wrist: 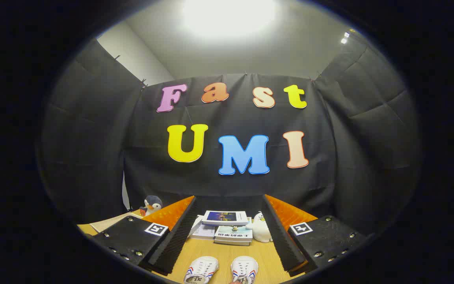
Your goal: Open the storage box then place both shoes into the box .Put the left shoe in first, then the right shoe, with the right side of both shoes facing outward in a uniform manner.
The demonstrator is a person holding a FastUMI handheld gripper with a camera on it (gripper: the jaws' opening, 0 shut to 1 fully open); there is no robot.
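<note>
Gripper view puts the pair of shoes (220, 270) low on the wooden table (227, 250), side by side between the two fingers, toes pointing ahead toward the stacked books (229, 228). Gripper (227, 228) stands wide open, holding nothing, raised and aimed level at the booth wall. A storage box I can't make out; by my read, the next move needs a downward tilt.
</note>
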